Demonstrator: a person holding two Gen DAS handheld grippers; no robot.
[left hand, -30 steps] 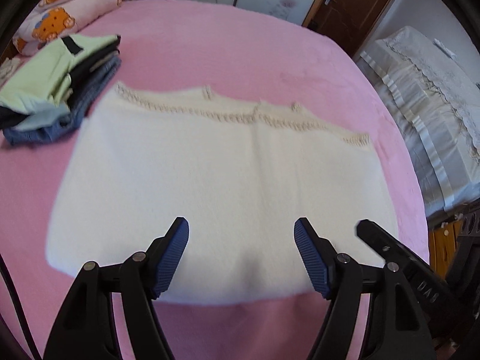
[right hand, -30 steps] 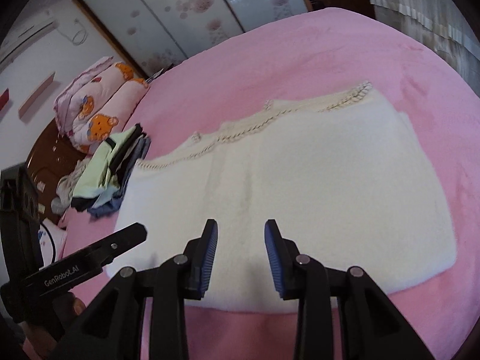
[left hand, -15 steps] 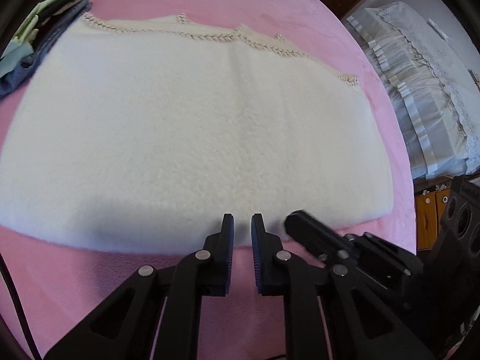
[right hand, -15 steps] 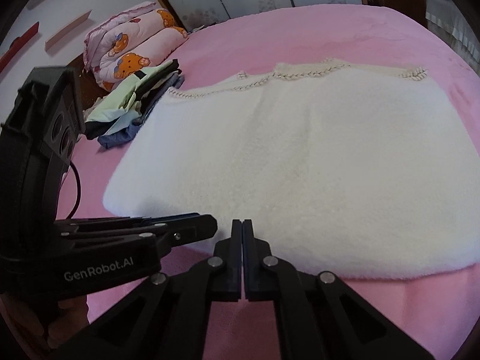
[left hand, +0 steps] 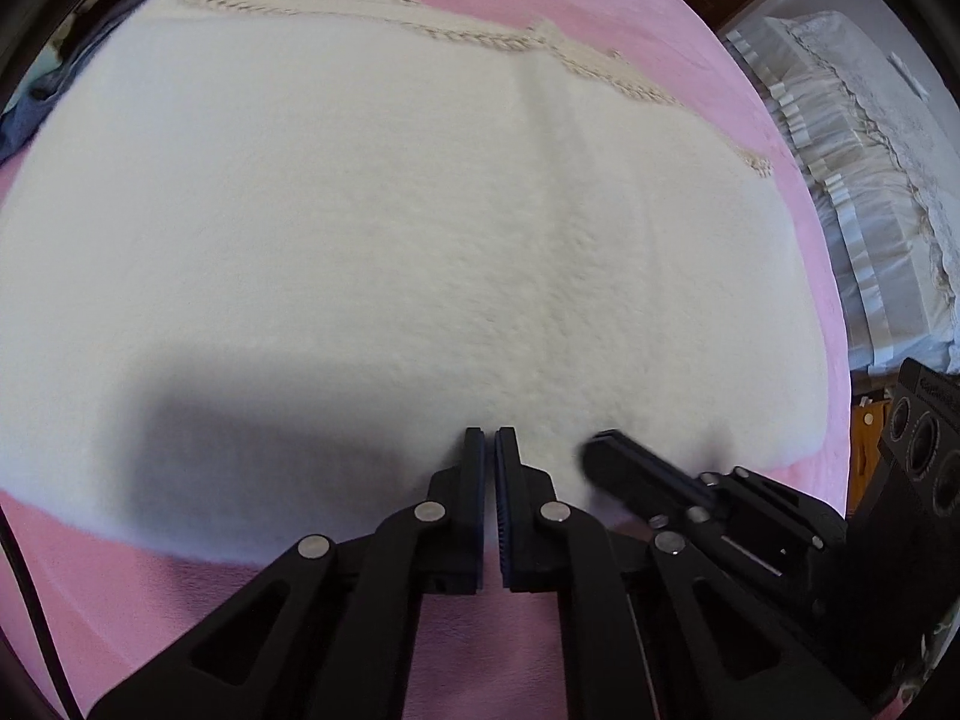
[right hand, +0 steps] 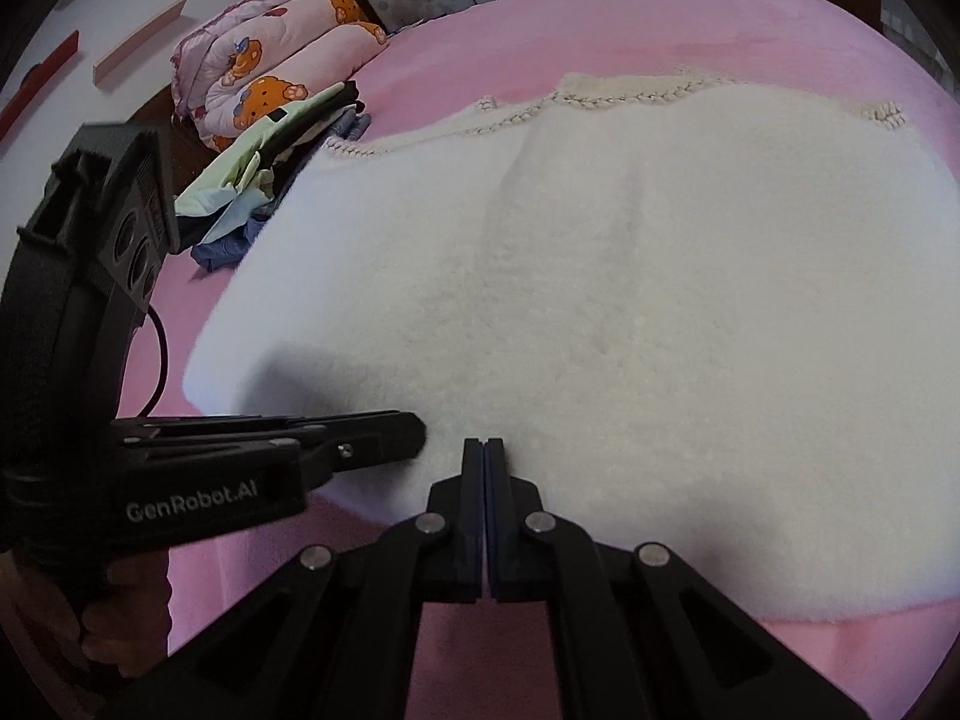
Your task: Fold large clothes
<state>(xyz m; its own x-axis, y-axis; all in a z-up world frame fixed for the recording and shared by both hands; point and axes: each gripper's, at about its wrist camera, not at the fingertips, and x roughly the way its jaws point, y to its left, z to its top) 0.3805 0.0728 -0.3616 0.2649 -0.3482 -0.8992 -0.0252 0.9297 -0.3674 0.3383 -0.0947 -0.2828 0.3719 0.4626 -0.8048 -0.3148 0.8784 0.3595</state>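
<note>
The fluffy garment [left hand: 372, 228] is cream-white, its far edge trimmed with beige braid [right hand: 606, 101]. The bed cover [right hand: 600, 24] is plain pink. The rolled quilt [right hand: 270, 60] is pale pink with orange bears. Folded clothes [right hand: 264, 168] show light green, black and denim blue.

Left gripper [left hand: 489, 435]: matte black plastic, two scissor-like linkage arms with round silver rivets at the joints, triangular cut-outs lower down. Fingers [left hand: 474, 480] black, inner faces lined with ribbed dark-blue pads. Thin black cable [left hand: 27, 594] at far left edge of that view. Right gripper [right hand: 483, 444]: same black build, silver rivets, blue lining between the fingers. In the right wrist view the left unit's boxy black body shows round lens-like openings, white "GenRobot.AI" lettering [right hand: 192, 501], small screw near its tip.
</note>
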